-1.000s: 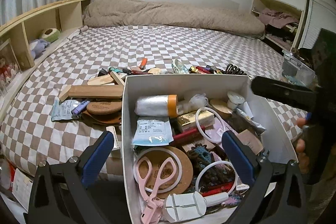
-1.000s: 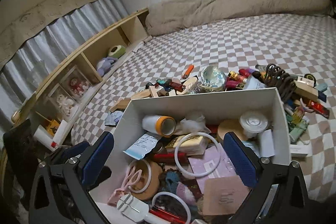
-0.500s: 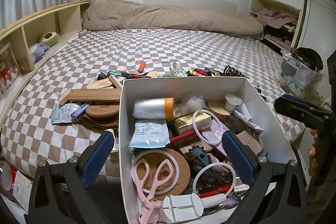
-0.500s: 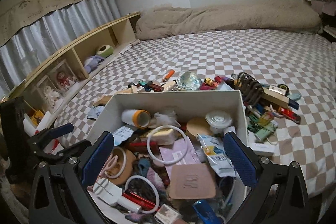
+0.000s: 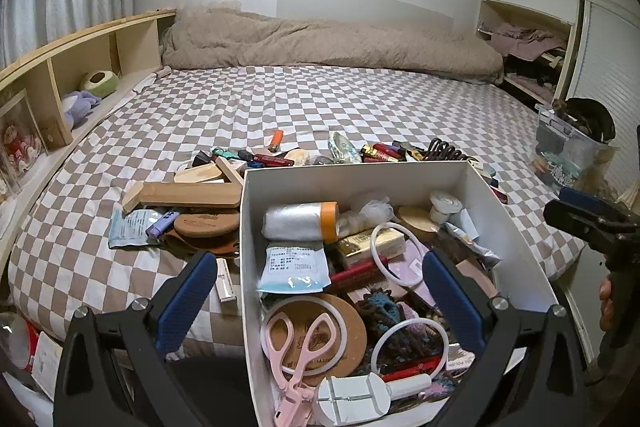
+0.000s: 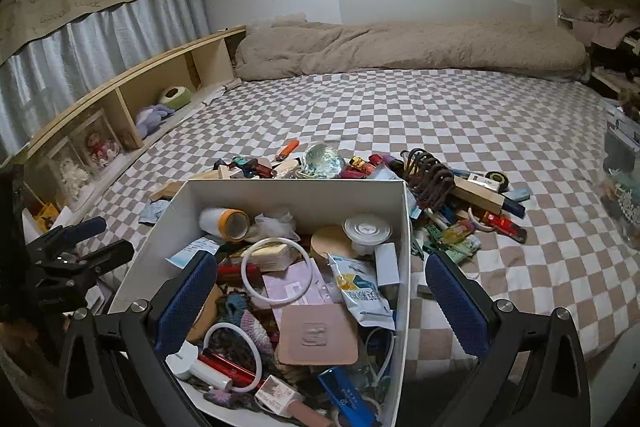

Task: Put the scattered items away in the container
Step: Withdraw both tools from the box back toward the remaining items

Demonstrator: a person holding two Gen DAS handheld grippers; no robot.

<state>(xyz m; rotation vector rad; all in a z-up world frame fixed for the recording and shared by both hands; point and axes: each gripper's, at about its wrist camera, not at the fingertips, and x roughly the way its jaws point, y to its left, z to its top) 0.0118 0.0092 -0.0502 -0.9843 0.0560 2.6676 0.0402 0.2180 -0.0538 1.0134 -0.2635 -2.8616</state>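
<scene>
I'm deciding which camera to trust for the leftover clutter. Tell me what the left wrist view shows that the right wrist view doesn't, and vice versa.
Only the left wrist view shows the clutter left of the box: the long wooden block, the cork brush, the purple lighter and the pink scissors inside.

Only the right wrist view shows the pile right of the box: the dark spiral hair ties, a wooden block and the green packets.

Both show the white box, the orange lighter behind it, the checkered bed, and open, empty jaws.

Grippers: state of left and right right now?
Left gripper: open, holding nothing, above the white box.
Right gripper: open, holding nothing.
</scene>
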